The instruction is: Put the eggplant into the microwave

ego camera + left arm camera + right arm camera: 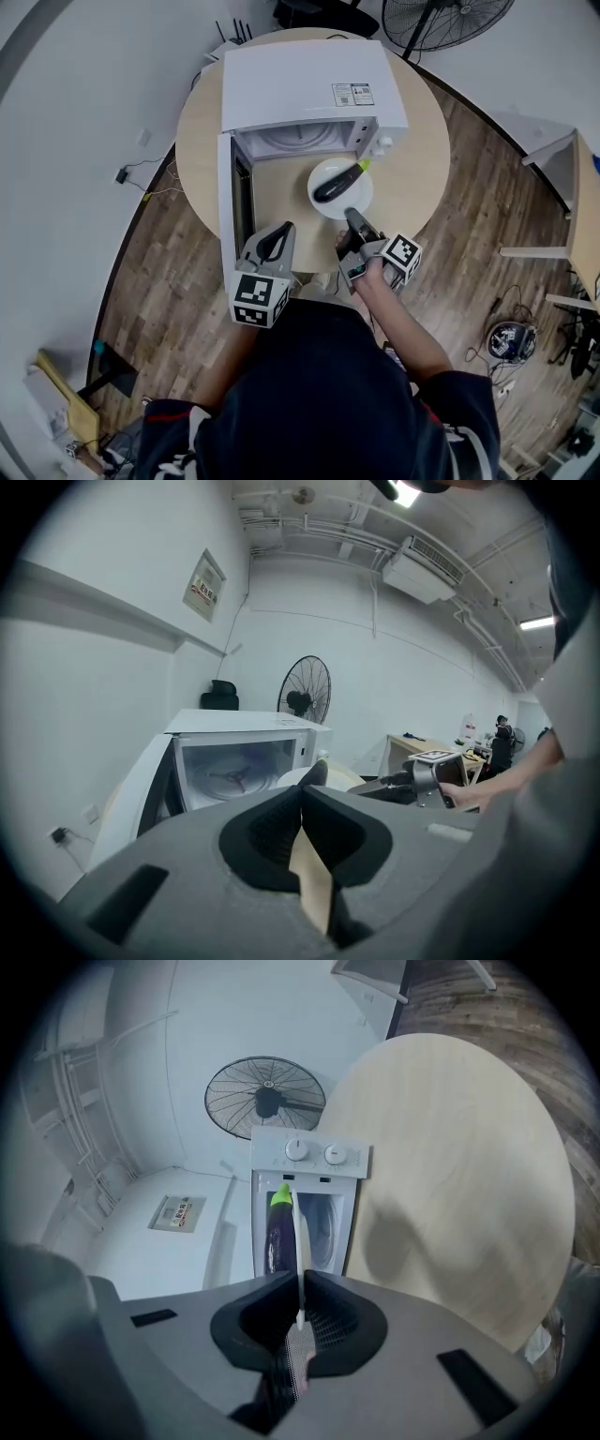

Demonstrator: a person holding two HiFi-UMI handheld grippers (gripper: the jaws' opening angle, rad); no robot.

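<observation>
The white microwave (309,84) stands on a round wooden table (412,169), its door (226,206) swung open to the left and its cavity (239,761) showing an empty turntable. A dark purple eggplant (336,184) with a green stem lies on a white plate (354,201) just in front of the opening. My right gripper (352,217) is shut on the plate's near rim; in the right gripper view the plate (300,1241) shows edge-on between the jaws, with the eggplant (277,1232) on it. My left gripper (281,230) is shut and empty, beside the door's free end.
A standing fan (450,14) is behind the table. A second desk (586,216) is at the right, and cables run along the wooden floor at the left. The person's arm reaches in from below.
</observation>
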